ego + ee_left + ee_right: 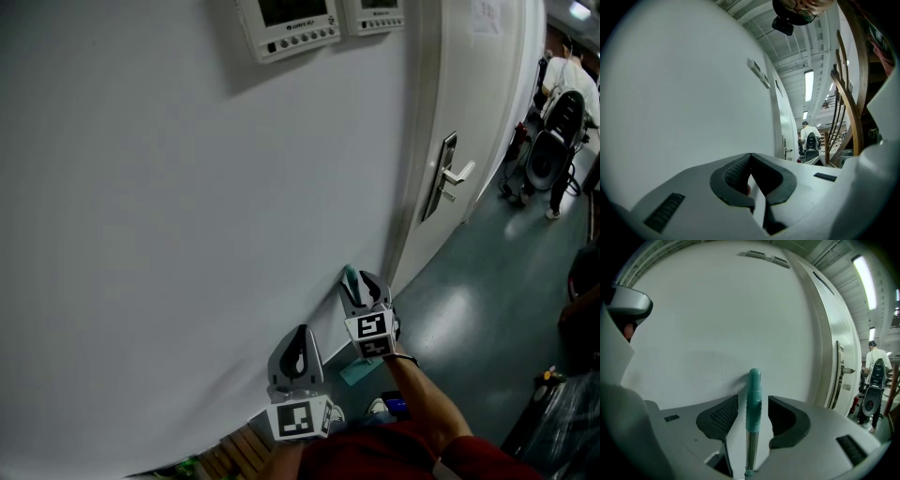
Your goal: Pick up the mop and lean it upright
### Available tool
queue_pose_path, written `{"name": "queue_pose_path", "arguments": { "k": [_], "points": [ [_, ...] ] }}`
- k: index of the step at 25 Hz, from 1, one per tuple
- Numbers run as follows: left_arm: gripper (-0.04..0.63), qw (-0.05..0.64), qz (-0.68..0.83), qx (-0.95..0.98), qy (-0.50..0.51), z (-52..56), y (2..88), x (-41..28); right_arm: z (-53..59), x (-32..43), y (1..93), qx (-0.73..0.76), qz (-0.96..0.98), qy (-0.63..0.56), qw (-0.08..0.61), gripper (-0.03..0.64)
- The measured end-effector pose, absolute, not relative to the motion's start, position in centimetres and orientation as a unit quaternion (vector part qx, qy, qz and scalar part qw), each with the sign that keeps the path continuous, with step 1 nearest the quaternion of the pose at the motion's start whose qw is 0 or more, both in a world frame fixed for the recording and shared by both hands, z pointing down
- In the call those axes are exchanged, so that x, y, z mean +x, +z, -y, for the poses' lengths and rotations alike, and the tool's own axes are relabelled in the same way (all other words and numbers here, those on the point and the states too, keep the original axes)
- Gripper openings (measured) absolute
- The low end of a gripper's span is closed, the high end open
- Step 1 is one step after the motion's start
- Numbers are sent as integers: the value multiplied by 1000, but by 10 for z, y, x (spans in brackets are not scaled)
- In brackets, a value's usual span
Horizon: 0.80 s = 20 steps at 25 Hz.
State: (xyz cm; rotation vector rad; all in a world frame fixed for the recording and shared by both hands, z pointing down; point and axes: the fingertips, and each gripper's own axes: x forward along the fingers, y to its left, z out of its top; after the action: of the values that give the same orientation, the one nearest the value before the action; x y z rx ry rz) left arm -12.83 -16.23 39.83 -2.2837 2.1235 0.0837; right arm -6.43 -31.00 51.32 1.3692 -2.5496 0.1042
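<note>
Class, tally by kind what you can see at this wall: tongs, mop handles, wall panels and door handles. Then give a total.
Tongs: 2 (left tongs, right tongs)
Mop handle: 1
Wall panels: 2
Door handle: 1
Total: 6

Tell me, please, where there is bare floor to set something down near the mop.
The floor is bare between the door and the right gripper. It is crowded below the left gripper, where wooden slats stand, and at the far right around the chair.
</note>
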Motion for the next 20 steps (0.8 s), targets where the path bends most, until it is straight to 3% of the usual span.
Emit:
{"name": "queue_pose_path", "arguments": {
  "k": [20],
  "points": [
    [14,2,-669,-743,32,173,403,-115,262,-39,503,454,885,-26,99,198]
  ]
}}
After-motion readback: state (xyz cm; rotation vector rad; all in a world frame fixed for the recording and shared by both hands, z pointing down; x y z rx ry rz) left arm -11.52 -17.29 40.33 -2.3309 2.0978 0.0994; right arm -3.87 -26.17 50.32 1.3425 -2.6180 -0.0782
